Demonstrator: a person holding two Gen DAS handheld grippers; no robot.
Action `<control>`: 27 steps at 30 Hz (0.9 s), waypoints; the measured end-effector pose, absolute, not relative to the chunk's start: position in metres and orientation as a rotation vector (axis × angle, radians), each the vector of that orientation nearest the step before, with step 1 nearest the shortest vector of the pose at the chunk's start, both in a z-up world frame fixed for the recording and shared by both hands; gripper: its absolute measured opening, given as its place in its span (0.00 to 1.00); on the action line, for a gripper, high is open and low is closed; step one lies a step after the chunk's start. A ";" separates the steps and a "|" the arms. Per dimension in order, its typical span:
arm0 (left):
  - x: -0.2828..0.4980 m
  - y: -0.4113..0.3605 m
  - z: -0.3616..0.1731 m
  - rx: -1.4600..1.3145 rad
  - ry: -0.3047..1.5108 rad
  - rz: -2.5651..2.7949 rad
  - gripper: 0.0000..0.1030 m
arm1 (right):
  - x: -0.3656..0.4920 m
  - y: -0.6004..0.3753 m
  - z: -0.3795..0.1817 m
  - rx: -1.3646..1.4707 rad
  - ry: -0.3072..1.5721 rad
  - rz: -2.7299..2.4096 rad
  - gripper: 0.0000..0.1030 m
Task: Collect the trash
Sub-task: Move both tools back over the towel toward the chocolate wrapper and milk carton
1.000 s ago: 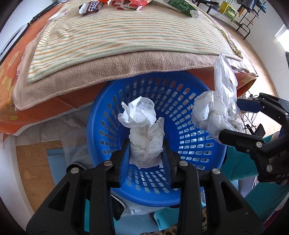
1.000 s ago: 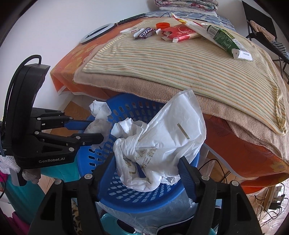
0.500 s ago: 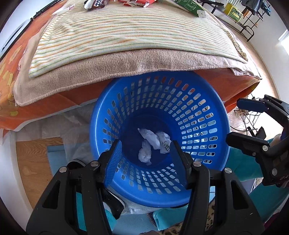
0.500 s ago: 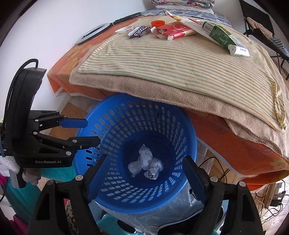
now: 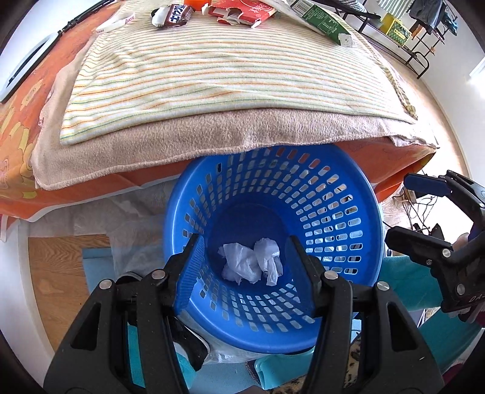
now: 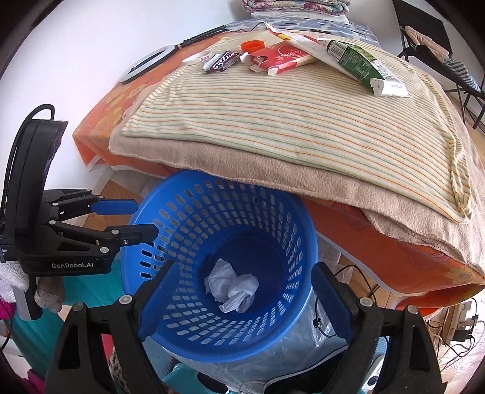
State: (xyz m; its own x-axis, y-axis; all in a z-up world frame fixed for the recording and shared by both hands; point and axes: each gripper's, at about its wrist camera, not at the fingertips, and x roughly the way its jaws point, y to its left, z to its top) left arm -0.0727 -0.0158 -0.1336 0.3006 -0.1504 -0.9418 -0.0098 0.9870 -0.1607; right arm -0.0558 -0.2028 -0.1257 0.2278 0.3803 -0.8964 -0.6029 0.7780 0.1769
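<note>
"GenRobot.AI" was printed in white on the left gripper; both it and the right gripper, its jaws just widened, gaped empty over the perforated blue plastic basket. Crumpled white plastic bag and tissue lay on its floor.

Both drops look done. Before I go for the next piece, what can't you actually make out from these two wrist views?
- Blue basket: far rim hidden under the beige blanket, both views.
- Crumpled white trash: whether one piece or two, unclear.
- Candy wrapper: cut by the top edge, left wrist view.
- Basket's footing: masked by the left gripper and right gripper.
</note>
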 end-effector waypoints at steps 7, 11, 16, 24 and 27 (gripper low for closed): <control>-0.056 -0.005 -0.113 -0.173 1.229 -0.077 0.56 | -0.040 -0.205 -0.107 -0.195 1.136 0.663 0.93; -0.044 0.001 -0.102 -0.168 1.214 -0.057 0.56 | -0.028 -0.207 -0.092 -0.189 1.110 0.650 0.93; -0.024 0.011 -0.083 -0.171 1.181 -0.040 0.56 | -0.004 -0.209 -0.071 -0.210 1.056 0.631 0.93; 0.015 0.041 -0.063 -0.180 1.135 0.021 0.56 | 0.050 -0.220 -0.041 -0.206 0.950 0.587 0.93; 0.033 0.053 -0.062 -0.193 1.122 0.048 0.56 | 0.070 -0.220 -0.034 -0.229 0.909 0.569 0.93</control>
State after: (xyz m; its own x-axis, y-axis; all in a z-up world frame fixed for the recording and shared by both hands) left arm 0.0327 0.0530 -0.0615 0.4345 -0.0592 -0.8987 -0.1349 0.9823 -0.1299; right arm 0.0704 -0.2204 -0.0341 0.4804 0.3675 -0.7963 -0.5554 0.8302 0.0481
